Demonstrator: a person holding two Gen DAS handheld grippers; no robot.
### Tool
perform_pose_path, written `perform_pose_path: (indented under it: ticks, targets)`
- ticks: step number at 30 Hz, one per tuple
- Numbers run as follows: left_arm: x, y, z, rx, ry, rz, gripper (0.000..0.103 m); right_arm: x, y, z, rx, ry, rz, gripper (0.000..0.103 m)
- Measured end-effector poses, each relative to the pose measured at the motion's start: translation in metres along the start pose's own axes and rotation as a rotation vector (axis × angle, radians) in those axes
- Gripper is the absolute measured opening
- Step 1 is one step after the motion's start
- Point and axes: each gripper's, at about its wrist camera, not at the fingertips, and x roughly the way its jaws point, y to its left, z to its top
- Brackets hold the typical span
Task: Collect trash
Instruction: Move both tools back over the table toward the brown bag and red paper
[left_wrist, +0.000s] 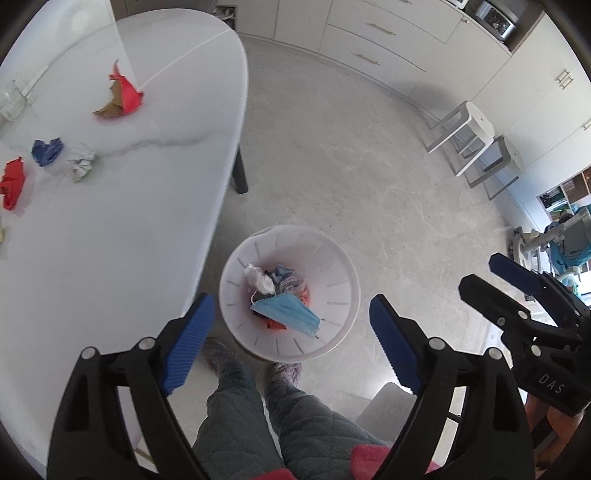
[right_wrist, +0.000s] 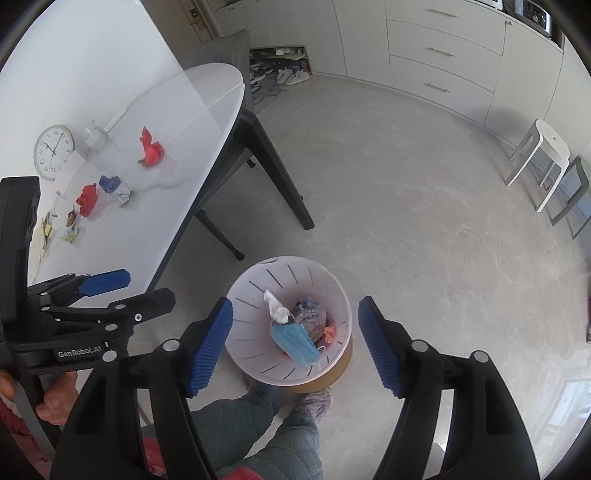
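Both the left hand-held gripper (left_wrist: 291, 339) and right hand-held gripper (right_wrist: 295, 339) are held spread and empty above the waste bin (left_wrist: 343, 273). Crumpled paper (left_wrist: 127, 94) remains at ten o'clock on the counter (left_wrist: 110, 240); a reach there is judged next.

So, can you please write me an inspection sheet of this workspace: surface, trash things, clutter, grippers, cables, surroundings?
Surface: white table, oval end, dark legs; grey floor beside it.
Job's things: white bin on the floor, holding a blue face mask and other scraps. Still on the table: red-and-brown paper, blue wad, white wad, red wad.
Clutter: wall clock lying on the table; small paper bits near the table edge.
Grippers: left gripper and right gripper both open, empty, above the bin.
Cables: nothing seen.
Surroundings: white cabinets, two stools, shoes, person's legs in slippers.
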Motion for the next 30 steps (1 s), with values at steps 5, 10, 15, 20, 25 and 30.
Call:
perform_pose_path:
  ticks: [5,10,15,20,25,30]
  targets:
    - [-0.045,0.021,0.000,-0.111,-0.050,0.019,0.093,-0.027,0.021,0.013,-0.043,-0.062,-0.025,0.099]
    - [-0.096,0.055,-0.007,-0.194,-0.157,0.069,0.095,-0.047,0.041,0.027,-0.096,-0.106,-0.032,0.101]
    - [-0.132,0.099,-0.021,-0.296,-0.213,0.140,0.095,-0.052,0.067,0.040,-0.131,-0.120,0.004,0.101]
    - [-0.156,0.160,-0.041,-0.415,-0.254,0.169,0.095,-0.044,0.103,0.048,-0.171,-0.112,0.012,0.101]
    - [-0.166,0.225,-0.058,-0.499,-0.264,0.194,0.095,-0.030,0.157,0.054,-0.209,-0.109,0.030,0.101]
    - [-0.176,0.286,-0.063,-0.507,-0.273,0.208,0.095,-0.016,0.217,0.060,-0.207,-0.122,0.050,0.101]
